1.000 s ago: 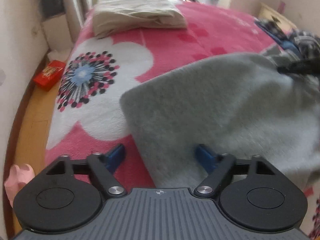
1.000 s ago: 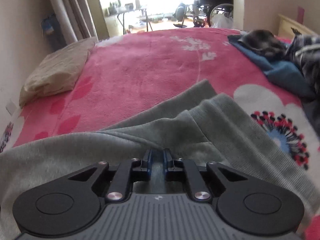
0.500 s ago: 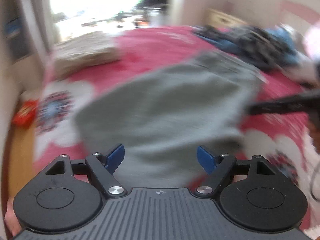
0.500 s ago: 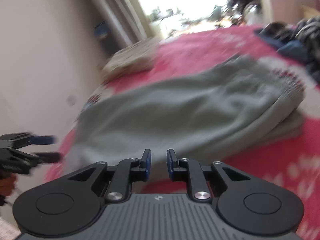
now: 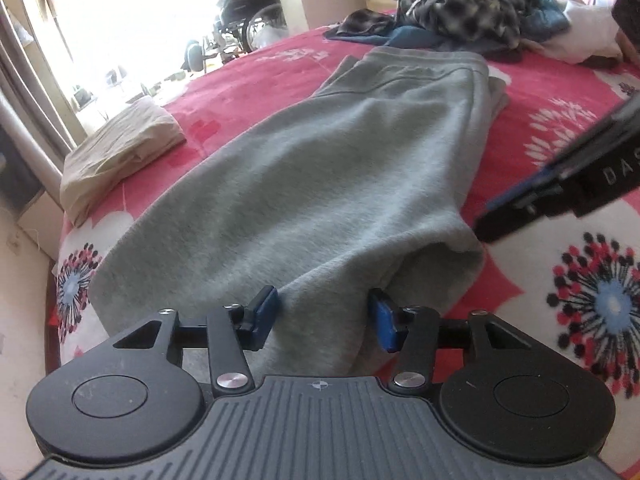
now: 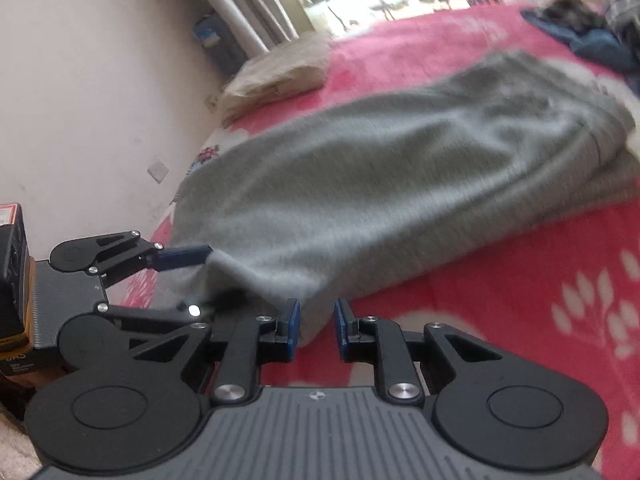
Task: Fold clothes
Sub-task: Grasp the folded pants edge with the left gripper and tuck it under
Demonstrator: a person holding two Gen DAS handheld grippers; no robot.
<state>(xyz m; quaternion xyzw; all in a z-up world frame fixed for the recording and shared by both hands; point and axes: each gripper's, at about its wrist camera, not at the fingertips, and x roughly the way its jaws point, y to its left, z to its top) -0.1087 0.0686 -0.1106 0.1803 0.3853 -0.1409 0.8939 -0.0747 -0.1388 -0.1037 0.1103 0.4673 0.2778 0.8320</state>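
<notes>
The left gripper (image 5: 323, 314) has its jaws spread wide around the near end of the grey garment (image 5: 320, 168), not clamped. The right gripper (image 6: 316, 326) is parted just beside the same end. The garment lies lengthwise on the pink floral blanket (image 5: 560, 112), a beige folded cloth (image 5: 120, 148) apart from it.

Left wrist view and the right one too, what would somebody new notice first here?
First, the grey sweatpants stretched long across the pink floral blanket, their near end bunched between the open left tongs. The right tongs hover open at that same end. Then the heap of dark unfolded clothes at the far right, and a folded beige garment at the blanket's left edge.
</notes>
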